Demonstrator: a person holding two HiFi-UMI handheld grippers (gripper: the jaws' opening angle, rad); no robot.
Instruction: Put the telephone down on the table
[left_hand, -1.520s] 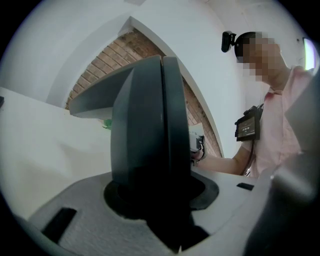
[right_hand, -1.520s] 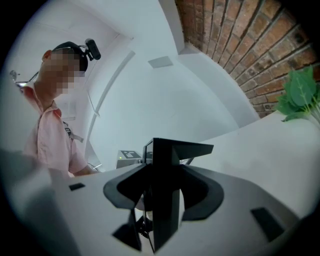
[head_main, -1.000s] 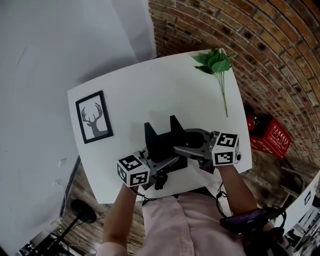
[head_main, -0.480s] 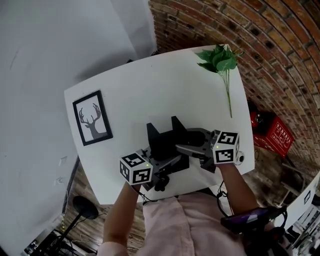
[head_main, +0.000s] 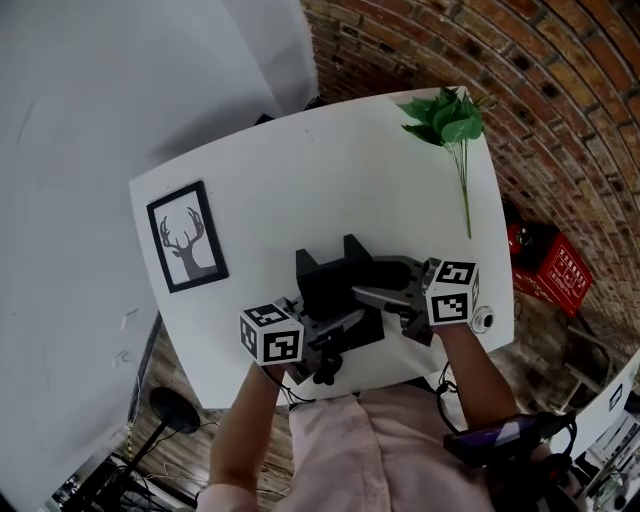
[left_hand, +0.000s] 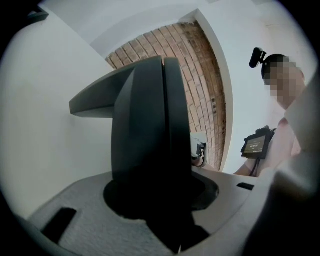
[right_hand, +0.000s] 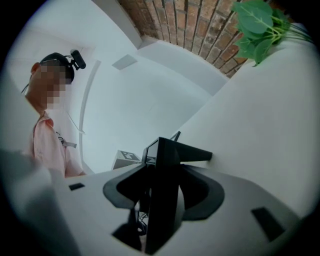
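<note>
I have the telephone (head_main: 325, 282) pinned from both ends. My left gripper (head_main: 345, 325) comes at it from the near left and my right gripper (head_main: 372, 297) from the near right. In each gripper view the dark body fills the gap, so both pairs of jaws are partly closed and clamped on it, neither one wide.

The telephone is a black, angular piece. Its long axis runs roughly along the near edge of the tabletop (head_main: 300, 170), from one gripper to the other. Two pointed horns on it aim toward the far edge in the head view. In the left gripper view I see it edge-on, standing tall between the jaws. It sits over the near edge, about midway between the left and right corners. I cannot tell whether its underside is touching the surface.

The tabletop is white. A framed deer picture (head_main: 187, 236) lies flat by the left edge, and a green leafy sprig (head_main: 450, 125) lies at the far right corner with its stem along the right edge. A small round white object (head_main: 482, 320) sits at the near right corner.

A brick wall (head_main: 540, 90) runs past the right side, with a red crate (head_main: 553, 270) on the floor below it. A plain white wall (head_main: 100, 90) is on the left.
</note>
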